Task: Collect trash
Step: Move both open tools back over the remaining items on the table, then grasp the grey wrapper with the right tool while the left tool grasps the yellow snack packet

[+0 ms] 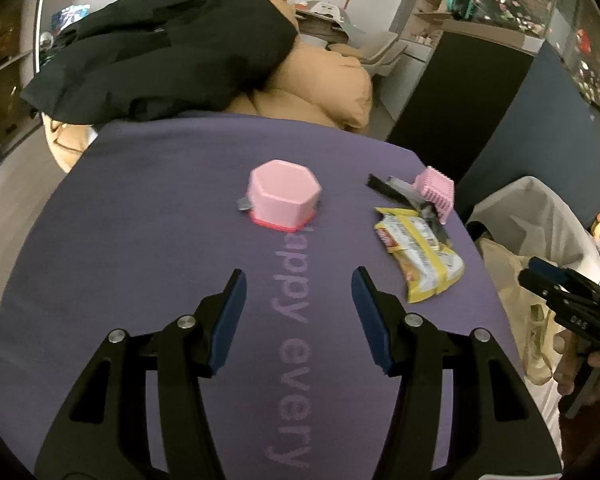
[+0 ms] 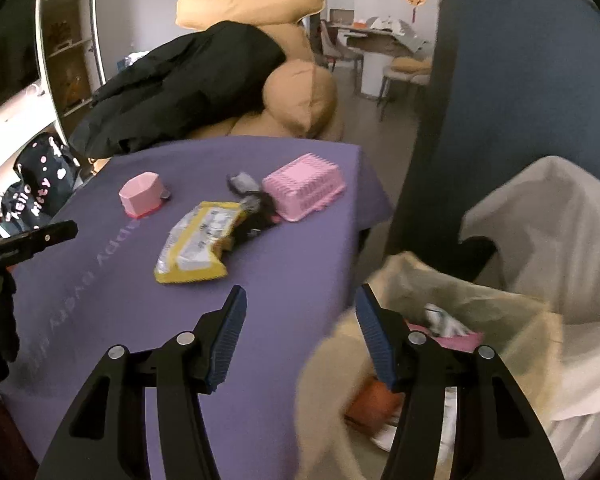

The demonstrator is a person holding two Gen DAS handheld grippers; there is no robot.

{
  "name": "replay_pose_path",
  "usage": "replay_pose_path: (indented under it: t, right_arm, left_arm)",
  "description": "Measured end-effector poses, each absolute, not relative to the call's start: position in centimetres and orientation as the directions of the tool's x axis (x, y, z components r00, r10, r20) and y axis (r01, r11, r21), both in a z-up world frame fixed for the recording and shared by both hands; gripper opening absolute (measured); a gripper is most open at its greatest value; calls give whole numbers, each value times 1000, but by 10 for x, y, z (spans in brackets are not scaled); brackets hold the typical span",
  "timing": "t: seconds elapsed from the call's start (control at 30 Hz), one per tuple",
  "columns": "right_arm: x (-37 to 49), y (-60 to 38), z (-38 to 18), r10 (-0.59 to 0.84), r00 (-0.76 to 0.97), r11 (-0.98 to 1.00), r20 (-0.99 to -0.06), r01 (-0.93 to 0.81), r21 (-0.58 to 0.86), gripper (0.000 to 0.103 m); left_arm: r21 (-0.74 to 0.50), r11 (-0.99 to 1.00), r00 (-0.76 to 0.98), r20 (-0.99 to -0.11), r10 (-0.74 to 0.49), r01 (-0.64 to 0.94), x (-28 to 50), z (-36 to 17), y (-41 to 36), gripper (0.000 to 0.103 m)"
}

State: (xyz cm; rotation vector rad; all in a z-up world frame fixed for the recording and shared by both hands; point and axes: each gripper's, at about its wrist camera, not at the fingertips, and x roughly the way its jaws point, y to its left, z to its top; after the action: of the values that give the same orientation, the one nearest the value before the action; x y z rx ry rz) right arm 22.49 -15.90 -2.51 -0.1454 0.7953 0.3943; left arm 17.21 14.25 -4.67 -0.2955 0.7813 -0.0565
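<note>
Left gripper [image 1: 298,286] spread wide, empty, above purple surface [image 1: 148,240] printed "appy every"; right gripper [image 2: 300,304] likewise released, empty.

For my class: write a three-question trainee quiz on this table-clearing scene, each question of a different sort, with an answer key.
1. True or false: the yellow wrapper already lies in the trash bag.
2. Multiple choice: the pink basket is (A) upright, (B) upside down, (C) inside the bag.
3. Short answer: what does the right gripper hold?

Key:
1. False; it lies on the purple tablecloth.
2. B.
3. Nothing; it is open and empty, at the table edge beside the bag.
</note>
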Motion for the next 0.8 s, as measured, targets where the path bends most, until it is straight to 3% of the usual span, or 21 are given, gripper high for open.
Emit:
replay_pose_path:
  t: [0.17,0.4,0.8]
  right_arm:
    - [243,-132,-34,303,615,918,-728,-395,48,53]
    - [264,-103,-52,296,588,922,-753,-382,64,38]
    - [319,-91,-56,361,586,920,-726,-349,175,37]
  left_arm:
    - [-293,952,706,-691,-152,-82,168,-53,158,52]
    - [-302,950,691,-704,-164,-82,166,-63,167,52]
    - [-314,945,688,-706,-169,-89,166,-63,171,52]
